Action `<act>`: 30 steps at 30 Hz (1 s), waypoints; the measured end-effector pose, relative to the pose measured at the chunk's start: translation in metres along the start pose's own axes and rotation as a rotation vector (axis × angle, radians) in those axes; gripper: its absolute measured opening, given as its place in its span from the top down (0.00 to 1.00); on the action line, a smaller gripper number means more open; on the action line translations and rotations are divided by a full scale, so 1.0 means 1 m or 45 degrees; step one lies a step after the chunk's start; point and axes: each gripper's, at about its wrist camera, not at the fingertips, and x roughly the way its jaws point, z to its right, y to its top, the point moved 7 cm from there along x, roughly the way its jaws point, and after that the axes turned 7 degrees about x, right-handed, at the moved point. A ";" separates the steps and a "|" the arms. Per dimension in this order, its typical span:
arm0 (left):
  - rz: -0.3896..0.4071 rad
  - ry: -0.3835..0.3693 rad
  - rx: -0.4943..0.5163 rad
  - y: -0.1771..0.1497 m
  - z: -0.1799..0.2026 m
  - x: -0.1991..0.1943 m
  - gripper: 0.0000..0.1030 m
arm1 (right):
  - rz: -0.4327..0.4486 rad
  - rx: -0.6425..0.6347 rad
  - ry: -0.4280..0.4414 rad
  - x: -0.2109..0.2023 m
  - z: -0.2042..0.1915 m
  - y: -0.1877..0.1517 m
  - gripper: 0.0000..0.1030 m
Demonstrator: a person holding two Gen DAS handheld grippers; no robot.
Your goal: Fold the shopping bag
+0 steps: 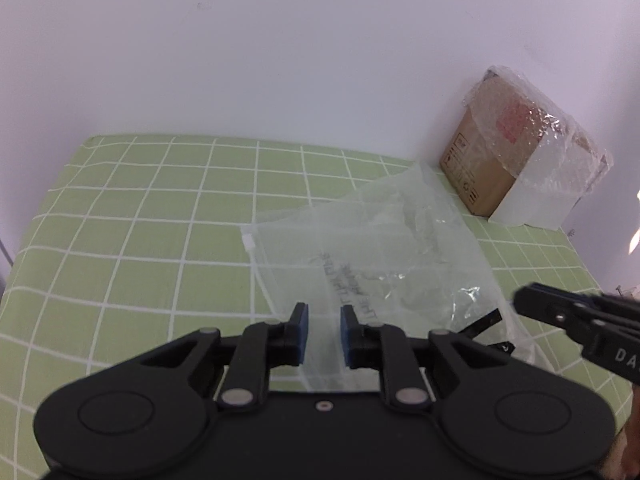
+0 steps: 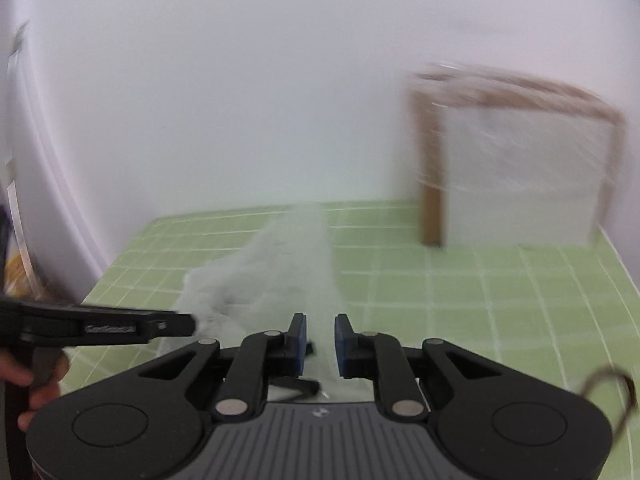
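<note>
The clear plastic shopping bag (image 1: 360, 248) lies crumpled on the worktop (image 1: 140, 220), which is covered by a green cloth with a white grid. In my left wrist view the bag spreads from the near edge toward the far right corner. It has dark printed lettering (image 1: 344, 284) near the middle and a small white tab (image 1: 248, 240) at its left corner. A black strap (image 1: 486, 320) shows at the bag's near right side, just beside the tip of the right gripper (image 1: 520, 300), which comes in from the right edge of that view. My left gripper (image 1: 324, 312) hangs over the near part of the bag with its blue-padded fingers (image 1: 301, 332) apart and released. I see the film through the gap, lying below the pads and not pinched. In the right wrist view everything is smeared. The bag (image 2: 280, 272) reads as a pale ridge running away from the right gripper (image 2: 320, 320), whose fingers (image 2: 298, 344) stand a little apart with film in the gap. I cannot tell whether they are grasping it. The strap (image 2: 304, 386) lies under them. The left gripper (image 2: 192, 324) reaches in from the left, held by a hand (image 2: 36, 380). A cardboard box (image 1: 492, 160) wrapped in bubble film stands at the far right corner, apart from the bag, against a white wall (image 1: 280, 60).
</note>
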 end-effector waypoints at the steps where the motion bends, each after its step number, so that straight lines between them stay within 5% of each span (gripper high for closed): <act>1: -0.002 -0.010 0.010 0.001 0.000 0.002 0.83 | -0.021 -0.017 0.017 0.007 -0.002 0.003 0.85; 9: -0.022 -0.089 0.003 0.008 -0.005 0.011 0.82 | -0.120 -0.030 -0.065 0.058 0.002 0.020 0.86; 13: -0.012 -0.110 -0.071 0.005 -0.010 0.002 0.71 | -0.108 0.043 -0.102 0.068 0.009 0.022 0.88; 19: -0.007 -0.138 0.006 -0.013 0.008 -0.017 0.69 | -0.074 0.056 -0.135 0.070 0.007 0.023 0.87; 23: -0.001 -0.125 -0.019 -0.012 0.007 -0.013 0.72 | -0.086 0.115 -0.079 0.055 0.009 0.021 0.83; 30: 0.007 -0.132 -0.054 -0.010 0.001 -0.011 0.75 | -0.001 0.284 -0.152 -0.024 0.031 0.001 0.72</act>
